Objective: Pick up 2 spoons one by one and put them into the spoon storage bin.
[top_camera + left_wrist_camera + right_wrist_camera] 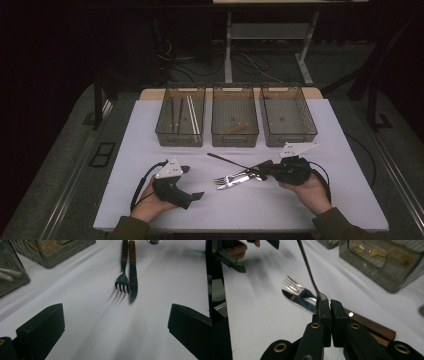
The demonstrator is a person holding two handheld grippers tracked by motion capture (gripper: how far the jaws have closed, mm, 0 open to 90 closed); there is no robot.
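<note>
The white tabletop [150, 200] carries three clear bins [235, 137] in a row along its far side, and the work is in front of them. My left claw [192, 183] hangs over the near left part of the tabletop with its jaws spread wide and nothing between them.

My right claw [330, 307] is pressed shut on a slender metal utensil [308, 270], probably a spoon. I have it pinched at the end where the stem widens, and the long stem rises up and away from the jaws, clear of the tabletop. Just below it a fork [122, 280] and a knife [133, 277] lie side by side, their wooden handles toward my right claw.

I judge the utensil to be light and stiff: it won't bend or sag, and a knock won't hurt it. The trouble is the polish. Bare metal is slick against flat pads, and because I hold it at one end, the long stem can pivot or swing in the grip. A hold nearer the middle of the stem would balance better. As it is, I'd keep the squeeze firm and carry it slowly and level.
</note>
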